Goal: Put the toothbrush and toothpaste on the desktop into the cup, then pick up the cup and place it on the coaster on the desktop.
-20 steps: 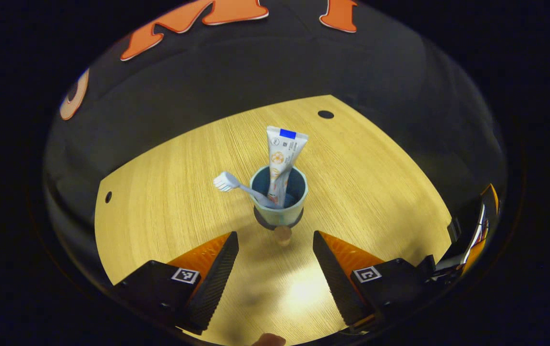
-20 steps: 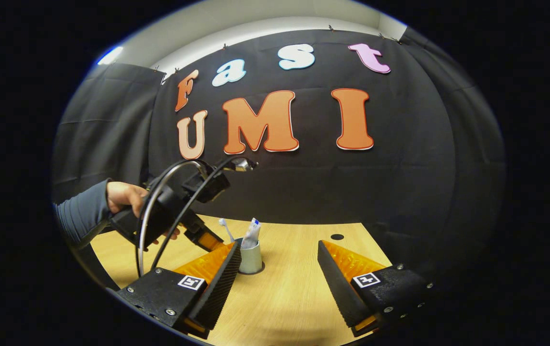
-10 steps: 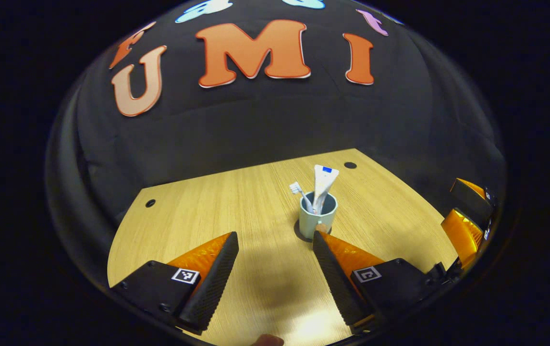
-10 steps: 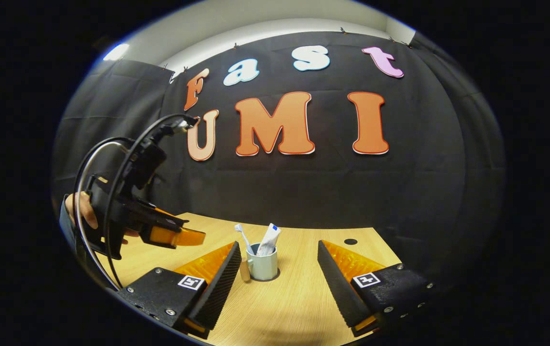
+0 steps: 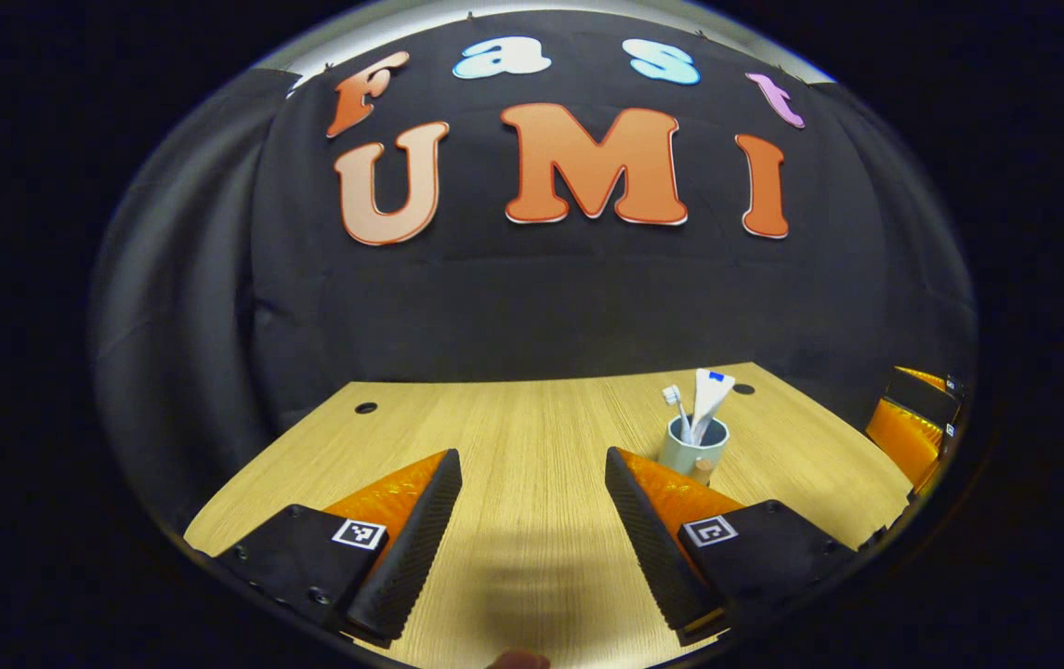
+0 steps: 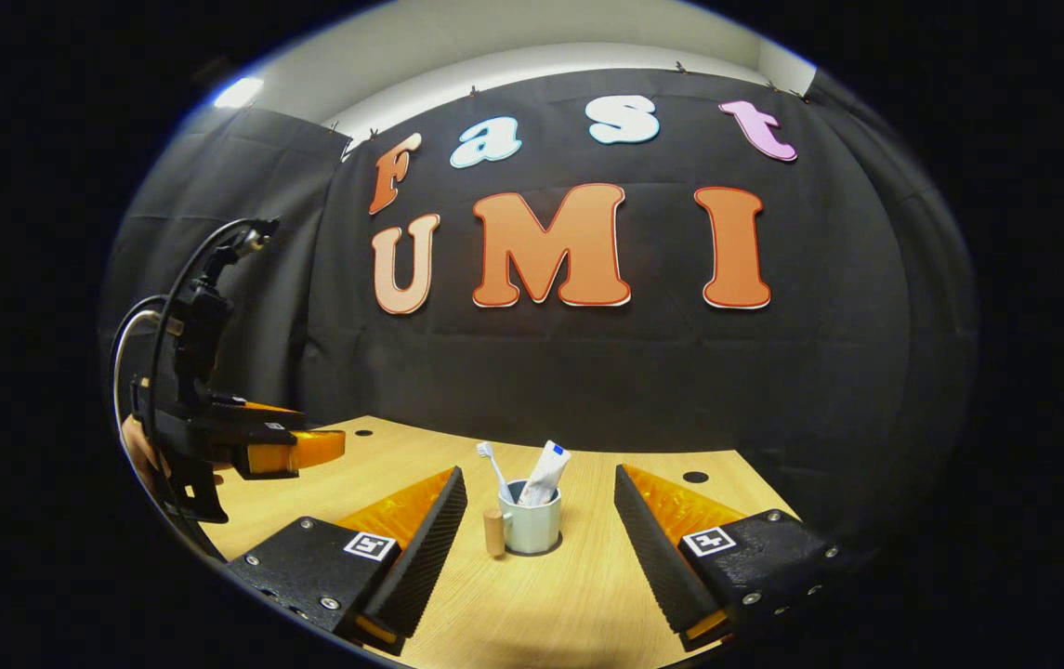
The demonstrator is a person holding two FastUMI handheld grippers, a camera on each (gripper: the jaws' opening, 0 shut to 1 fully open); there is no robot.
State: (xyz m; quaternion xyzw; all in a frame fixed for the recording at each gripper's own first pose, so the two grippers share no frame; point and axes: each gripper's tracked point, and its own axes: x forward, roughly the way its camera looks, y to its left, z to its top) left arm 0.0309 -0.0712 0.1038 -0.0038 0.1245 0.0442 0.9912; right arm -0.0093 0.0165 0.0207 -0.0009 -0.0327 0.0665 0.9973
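Pale wood covers the table (image 6: 550, 595), and on it stands a small light-blue ceramic cup (image 6: 532, 523) with a cork-coloured handle knob (image 6: 493, 532) on its side. A dark round coaster (image 6: 532, 550) shows as a thin rim under the cup's base, so the cup sits on it. Inside the cup a white toothbrush (image 6: 492, 467) stands bristles up, leaning one way, and a white toothpaste tube with a blue tip (image 6: 546, 471) leans the other; the two are just beside each other.

The right tongs (image 6: 539, 534) hang spread wide above the table with nothing between their black ribbed fingers, and the cup stands just ahead of them, in line with the gap. The left tongs (image 5: 532, 516) are likewise spread and empty; from them the cup (image 5: 692, 452) lies ahead and off to the right, just past the right finger's orange back. In the right gripper view the left tongs (image 6: 304, 449) also appear farther off to the left, held by a hand (image 6: 134, 449), well apart from the cup. Small dark round holes (image 6: 695, 477) mark the table near its far edge.
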